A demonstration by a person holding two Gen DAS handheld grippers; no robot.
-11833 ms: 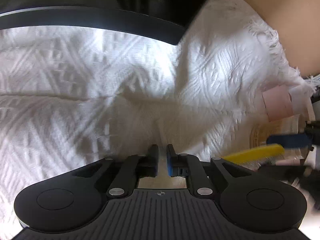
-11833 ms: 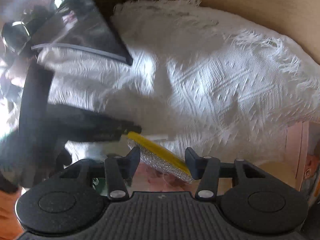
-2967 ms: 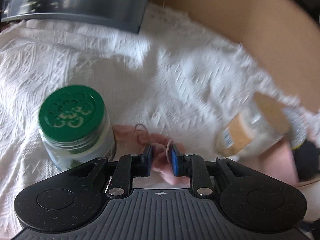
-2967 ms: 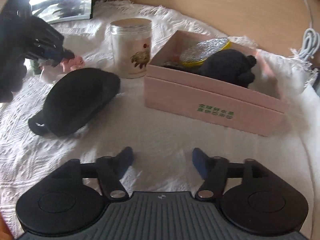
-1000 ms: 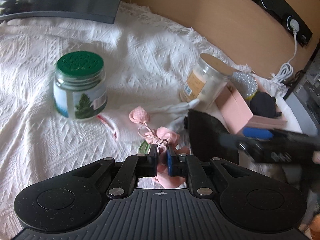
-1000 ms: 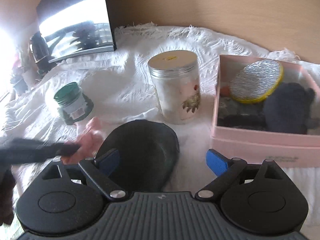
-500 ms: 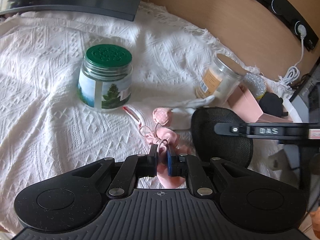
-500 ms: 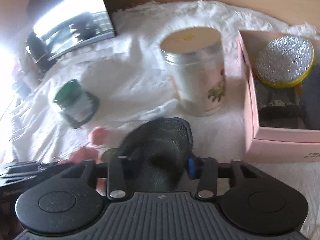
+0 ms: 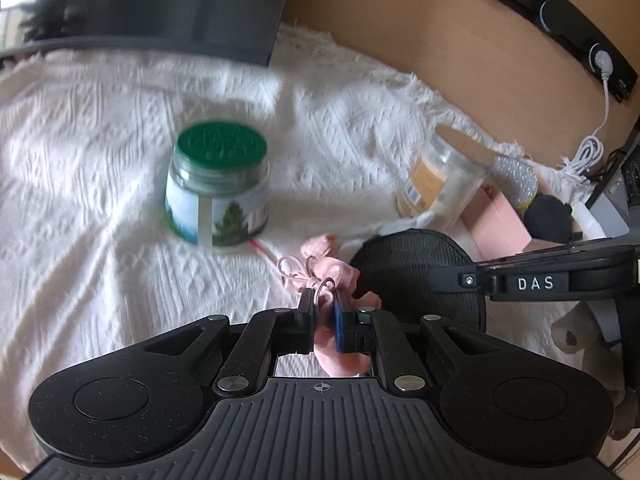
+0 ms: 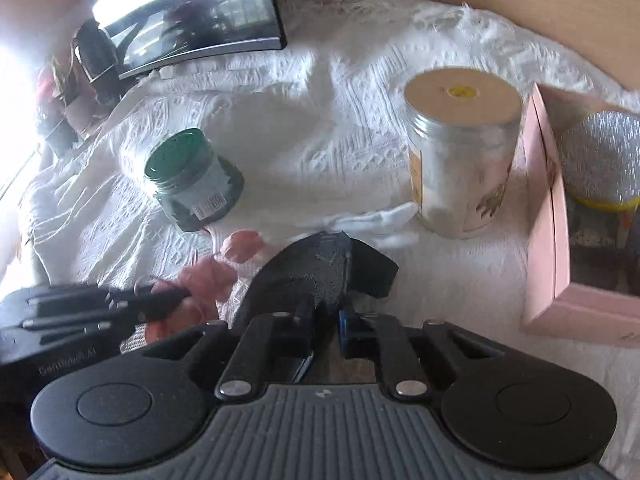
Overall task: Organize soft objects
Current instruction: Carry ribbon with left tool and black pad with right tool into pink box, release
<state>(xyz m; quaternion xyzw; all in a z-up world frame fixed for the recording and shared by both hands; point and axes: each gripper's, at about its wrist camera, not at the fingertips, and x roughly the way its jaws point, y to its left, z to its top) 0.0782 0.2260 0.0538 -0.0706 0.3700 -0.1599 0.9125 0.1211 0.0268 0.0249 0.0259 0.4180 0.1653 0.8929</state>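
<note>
White textured cloth (image 10: 360, 128) covers the surface, with a green-lidded jar (image 9: 218, 190) as landmark. Right of the jar, the left gripper (image 9: 324, 314) clamps a pink soft toy (image 9: 332, 274). Further right, the right gripper (image 10: 326, 316), jaws just closing, pinches a black mesh pad (image 10: 316, 272).

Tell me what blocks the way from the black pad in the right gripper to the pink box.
Nothing visible does: bare white cloth separates the black pad, clamped by the right gripper, from the pink box; the silver-lidded jar stands farther back.

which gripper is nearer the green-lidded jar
Left. The left gripper, shut on the pink plush keychain, sits just in front of the green-lidded jar; the right gripper, shut on the black pad, is farther away.
</note>
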